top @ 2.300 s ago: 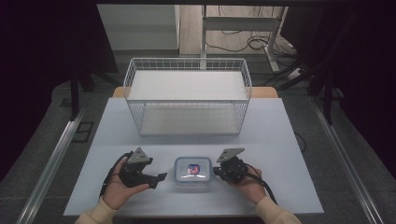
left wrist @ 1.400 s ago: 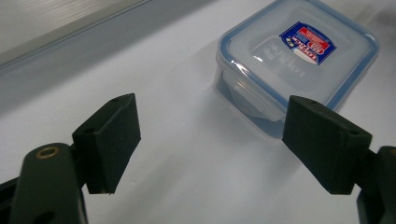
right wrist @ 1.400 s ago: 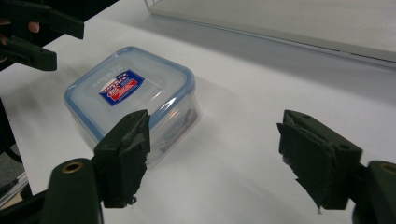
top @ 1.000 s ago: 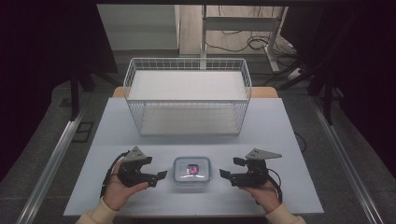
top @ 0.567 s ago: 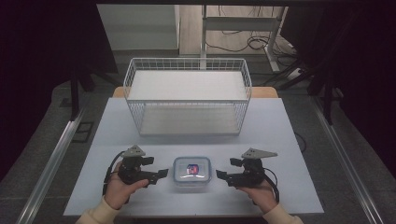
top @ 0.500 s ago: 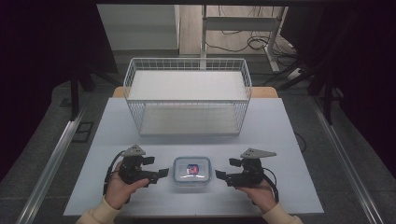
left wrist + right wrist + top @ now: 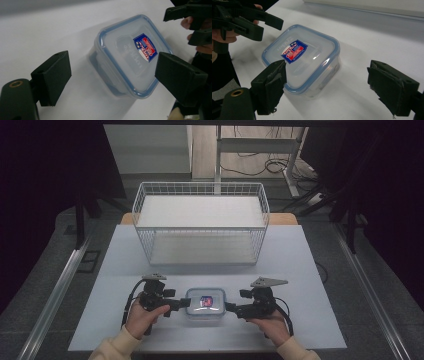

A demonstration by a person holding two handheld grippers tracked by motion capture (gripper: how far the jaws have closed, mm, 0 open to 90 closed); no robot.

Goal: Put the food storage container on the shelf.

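Closing in on the box from both sides.
Box [image 7: 205,303] on near worktop [image 7: 300,270]; right gripper [image 7: 231,308] drawn back in, left gripper [image 7: 184,303] alongside, fingers spread, not yet gripping.

I see the table [image 7: 310,270] evenly lit from above, with darkness all round it. My gripper views are soft: the near jaws blur, the box [image 7: 302,60] lid carries a small glare, and its shadow is faint and diffuse.
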